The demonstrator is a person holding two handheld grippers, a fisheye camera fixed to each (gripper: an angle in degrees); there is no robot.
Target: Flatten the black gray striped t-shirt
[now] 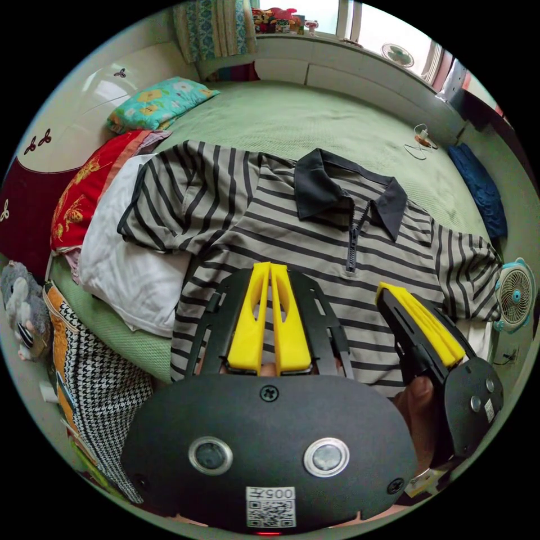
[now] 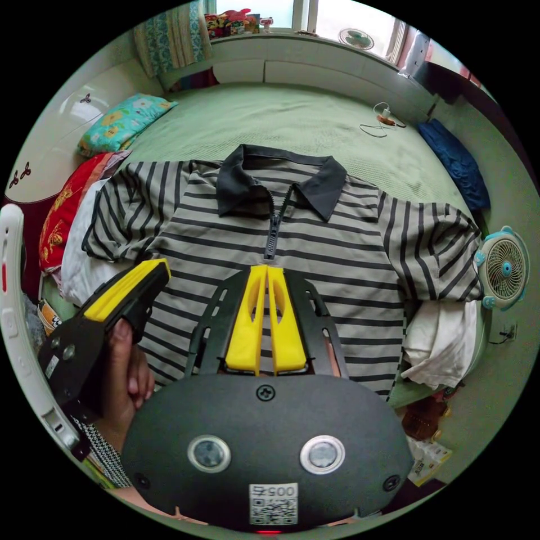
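The black and gray striped t-shirt (image 1: 315, 247) (image 2: 315, 253) lies face up on the green bed, with a dark collar and a short zip, both sleeves spread out. My left gripper (image 1: 270, 269) hovers over its lower left chest with the yellow jaws shut and nothing between them. My right gripper (image 2: 266, 271) hangs just below the zip, jaws likewise shut and empty. In the left gripper view the right gripper (image 1: 385, 289) comes in at the right. In the right gripper view the left gripper (image 2: 163, 265) comes in at the left, held by a hand (image 2: 121, 371).
A white cloth (image 1: 129, 270) lies under the left sleeve, beside a red pillow (image 1: 84, 191) and a teal pillow (image 1: 157, 101). A blue cushion (image 2: 455, 163) and a small fan (image 2: 503, 267) stand at the bed's right edge. A cable (image 2: 382, 121) lies near the far side.
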